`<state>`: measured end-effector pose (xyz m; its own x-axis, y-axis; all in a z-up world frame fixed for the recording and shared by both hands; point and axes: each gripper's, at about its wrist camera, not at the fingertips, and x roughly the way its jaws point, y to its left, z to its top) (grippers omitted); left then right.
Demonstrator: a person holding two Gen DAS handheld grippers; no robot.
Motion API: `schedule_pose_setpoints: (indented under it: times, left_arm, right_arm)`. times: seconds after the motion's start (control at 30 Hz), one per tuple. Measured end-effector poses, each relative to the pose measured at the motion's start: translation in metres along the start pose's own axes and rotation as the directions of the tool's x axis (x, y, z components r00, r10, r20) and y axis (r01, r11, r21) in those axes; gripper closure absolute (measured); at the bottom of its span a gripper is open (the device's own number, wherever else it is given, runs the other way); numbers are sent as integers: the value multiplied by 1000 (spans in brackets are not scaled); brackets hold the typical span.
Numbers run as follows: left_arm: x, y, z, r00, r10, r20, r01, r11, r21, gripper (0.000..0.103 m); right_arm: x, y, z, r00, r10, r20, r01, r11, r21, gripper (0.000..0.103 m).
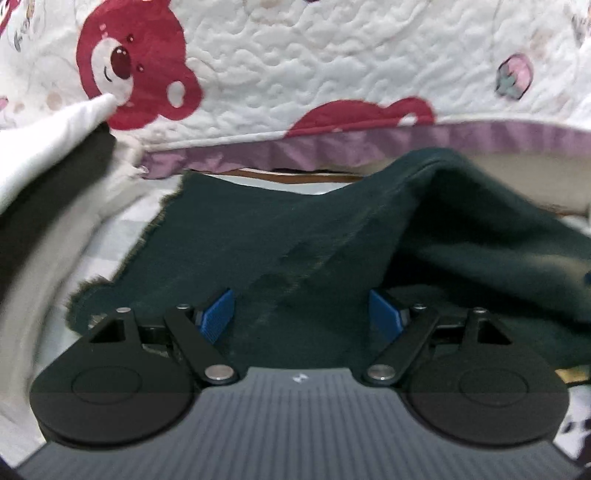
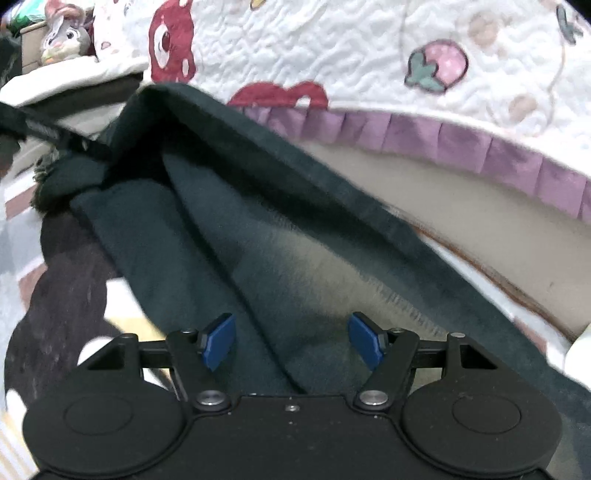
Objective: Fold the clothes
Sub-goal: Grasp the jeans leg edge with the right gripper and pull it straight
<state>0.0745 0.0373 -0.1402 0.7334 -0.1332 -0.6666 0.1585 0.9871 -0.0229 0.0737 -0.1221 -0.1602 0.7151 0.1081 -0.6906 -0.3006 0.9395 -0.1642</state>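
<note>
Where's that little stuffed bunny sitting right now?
The bunny shows only in the right wrist view, in the far upper left corner, left of the quilt and beyond the dark garment.

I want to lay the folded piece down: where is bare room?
A bare strip of pale checked sheet lies between the dark green garment and the white cloth. A beige band runs between the garment and the quilt's purple ruffle. Elsewhere it is crowded.
</note>
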Motion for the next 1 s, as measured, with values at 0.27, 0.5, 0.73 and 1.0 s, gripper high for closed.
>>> schedule_pose_setpoints:
  times: [0.27, 0.5, 0.73, 1.0]
  left_arm:
    - [15, -5, 3, 1000, -6, -4, 6, 999, 39, 19]
    - [18, -20, -2, 999, -9, -30, 12, 994, 105, 13]
    - [25, -9, 24, 999, 16, -45, -11, 995, 96, 97]
    - [-56, -7, 124, 988, 43, 145, -74, 974, 213, 82]
  right_arm:
    - [25, 18, 9, 998, -3, -69, -21, 940, -342, 94]
    - [30, 14, 5, 997, 51, -57, -68, 934, -350, 48]
    - [45, -23, 7, 997, 79, -19, -81, 989, -126, 57]
    - [-45, -56, 22, 962, 173, 210, -177, 984, -2, 97]
